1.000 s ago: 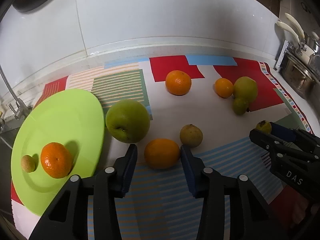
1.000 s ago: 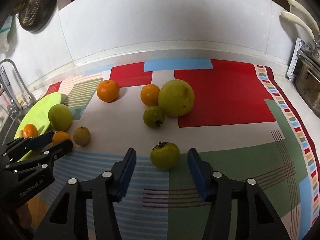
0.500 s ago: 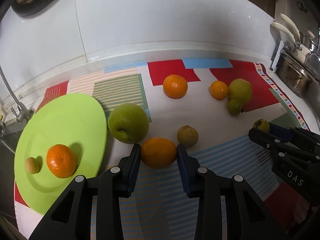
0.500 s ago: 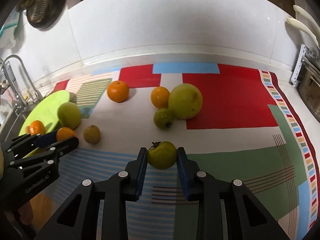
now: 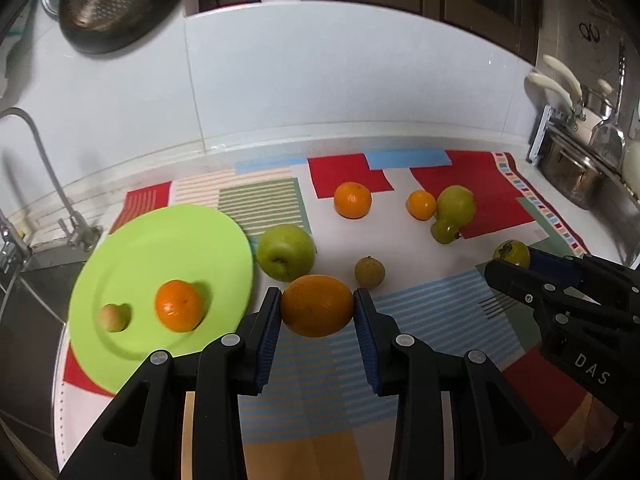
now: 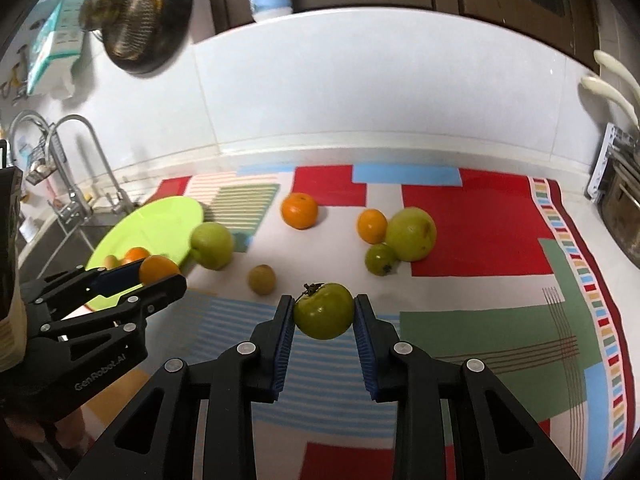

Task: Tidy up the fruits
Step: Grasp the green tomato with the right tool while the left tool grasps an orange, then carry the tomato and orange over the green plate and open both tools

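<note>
Partly hiding behind pads: left hand-held gripper (image 5: 317, 312) clamping orange (image 5: 317, 306), right hand-held gripper (image 6: 324, 312) clamping green fruit (image 6: 323, 312).

The plate (image 5: 160, 248) sits at the left end of the bench mat (image 5: 440, 312), with a mandarin (image 5: 179, 305) and a tiny fruit (image 5: 114, 317) on it. An apple (image 5: 285, 252) lies just right of the plate. Farther right, three fruits cluster together (image 5: 448, 216).
</note>
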The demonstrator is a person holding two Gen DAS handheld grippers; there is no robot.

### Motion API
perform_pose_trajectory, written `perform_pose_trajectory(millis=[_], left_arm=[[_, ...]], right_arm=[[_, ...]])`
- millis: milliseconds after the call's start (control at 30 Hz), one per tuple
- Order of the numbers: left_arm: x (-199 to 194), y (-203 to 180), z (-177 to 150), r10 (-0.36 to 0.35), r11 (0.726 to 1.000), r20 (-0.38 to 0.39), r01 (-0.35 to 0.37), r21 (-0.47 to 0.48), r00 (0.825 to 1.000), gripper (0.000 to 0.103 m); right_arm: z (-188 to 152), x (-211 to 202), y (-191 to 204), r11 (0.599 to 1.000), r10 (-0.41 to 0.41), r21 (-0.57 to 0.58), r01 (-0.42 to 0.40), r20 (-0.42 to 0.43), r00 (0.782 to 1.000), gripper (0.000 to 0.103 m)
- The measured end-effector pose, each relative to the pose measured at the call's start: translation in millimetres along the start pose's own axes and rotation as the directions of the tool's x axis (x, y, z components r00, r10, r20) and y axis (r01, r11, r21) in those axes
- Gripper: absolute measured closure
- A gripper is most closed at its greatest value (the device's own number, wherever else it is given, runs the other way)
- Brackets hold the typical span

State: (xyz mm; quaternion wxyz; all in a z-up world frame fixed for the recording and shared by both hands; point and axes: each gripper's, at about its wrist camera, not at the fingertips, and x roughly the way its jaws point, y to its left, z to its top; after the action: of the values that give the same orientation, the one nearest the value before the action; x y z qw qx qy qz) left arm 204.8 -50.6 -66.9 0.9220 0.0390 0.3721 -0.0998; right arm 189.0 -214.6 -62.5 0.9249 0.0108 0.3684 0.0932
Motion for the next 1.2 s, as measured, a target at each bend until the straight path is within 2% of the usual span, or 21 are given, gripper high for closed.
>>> perform_pose_trajectory(millis=[367,700,1200], left_arm=[[-48.8,13.2,-14.5,0.02,1.0,0.05,-0.019,-0.02,0.999,0.067],[-83.6,47.9,-24.7,0.055,0.998,0.086,-0.052,-0.035,0.995,0.067],[-96.6,118.1,-27.3,0.089,0.996,0.118,-0.085,-0.035,0.989,0.067]], right_arm=[[-5.1,-36.3,29.1,0.999,0.037,-0.026,-0.036,0.053,0.998,0.072],[-7.0,-51.0,70.1,0.996,0.079,-0.056,-0.075,0.084,0.993,0.072],[6.0,-41.1,147.0,0.988,0.13,-0.099,-0.118,0.125,0.984,0.072]])
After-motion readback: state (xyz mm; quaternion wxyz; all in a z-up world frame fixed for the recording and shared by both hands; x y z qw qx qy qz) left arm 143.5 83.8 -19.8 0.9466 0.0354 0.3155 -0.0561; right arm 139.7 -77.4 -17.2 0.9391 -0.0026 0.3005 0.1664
